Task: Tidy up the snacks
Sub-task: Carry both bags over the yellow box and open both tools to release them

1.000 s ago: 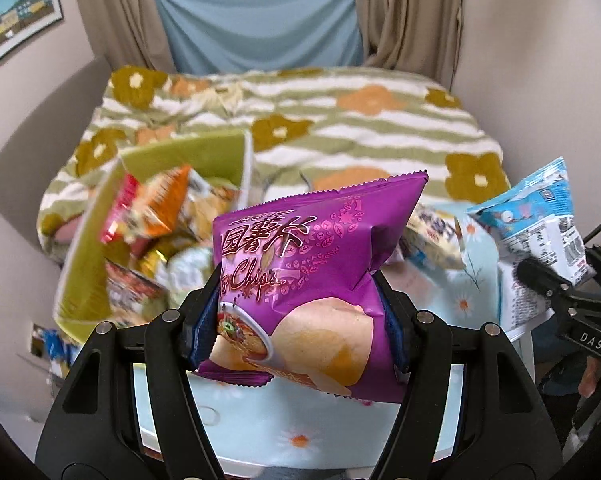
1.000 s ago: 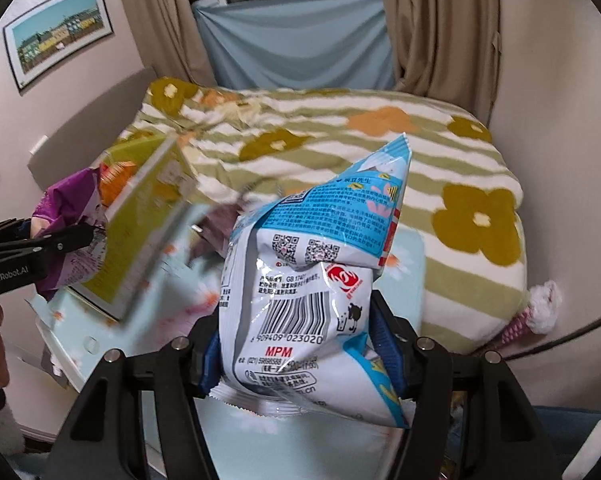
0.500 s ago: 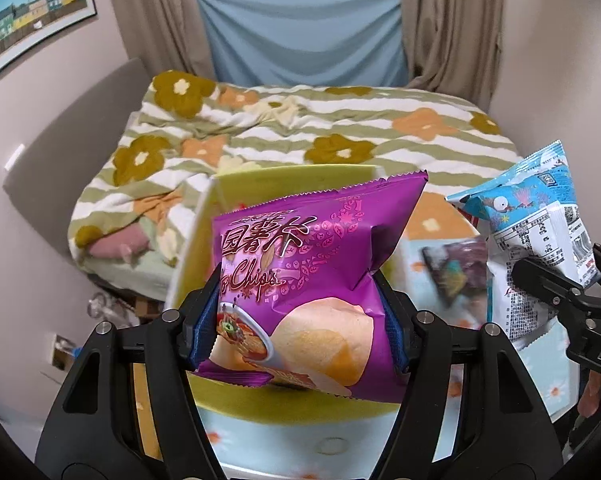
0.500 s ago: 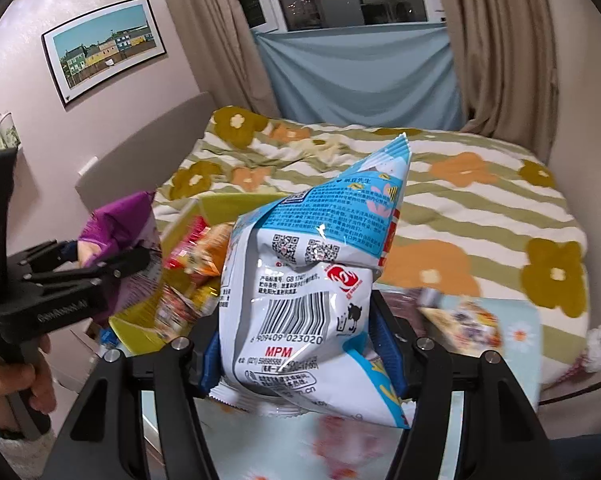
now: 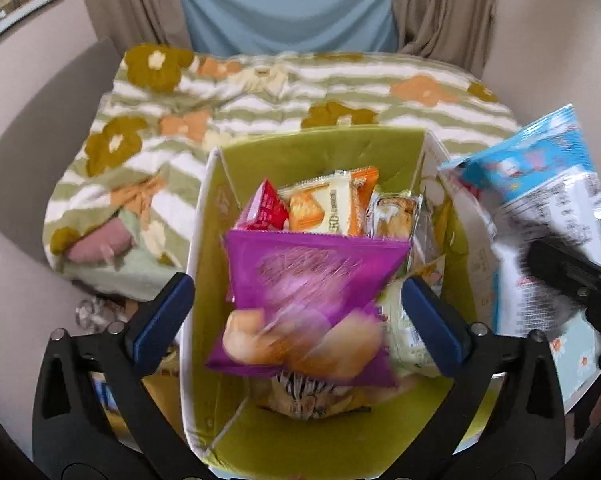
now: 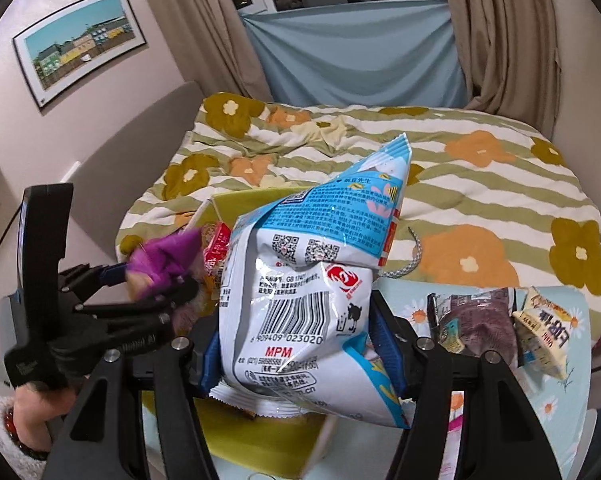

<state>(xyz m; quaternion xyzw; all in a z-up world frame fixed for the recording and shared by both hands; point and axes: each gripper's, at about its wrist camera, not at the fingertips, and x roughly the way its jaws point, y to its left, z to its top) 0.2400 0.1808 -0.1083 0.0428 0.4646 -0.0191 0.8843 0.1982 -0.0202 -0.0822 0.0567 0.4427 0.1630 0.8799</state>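
My left gripper (image 5: 296, 304) is open above the green storage box (image 5: 320, 144). The purple chip bag (image 5: 312, 296) is blurred between the spread jaws, falling free into the box onto other snack packs (image 5: 328, 208). My right gripper (image 6: 296, 344) is shut on a blue and white snack bag (image 6: 312, 280) and holds it up just right of the box; that bag also shows in the left wrist view (image 5: 540, 208). The left gripper also shows at the left of the right wrist view (image 6: 140, 296).
Two loose snack packs, one dark (image 6: 476, 324) and one pale (image 6: 544, 336), lie on the light blue floral table (image 6: 572, 408) at the right. Behind the table is a bed with a striped flower quilt (image 6: 460, 184). Walls and curtains close the room.
My left gripper has opened over the box and let go of the purple chip bag, which drops into it. Both grippers have tilted down toward the box. The right still holds its bag.
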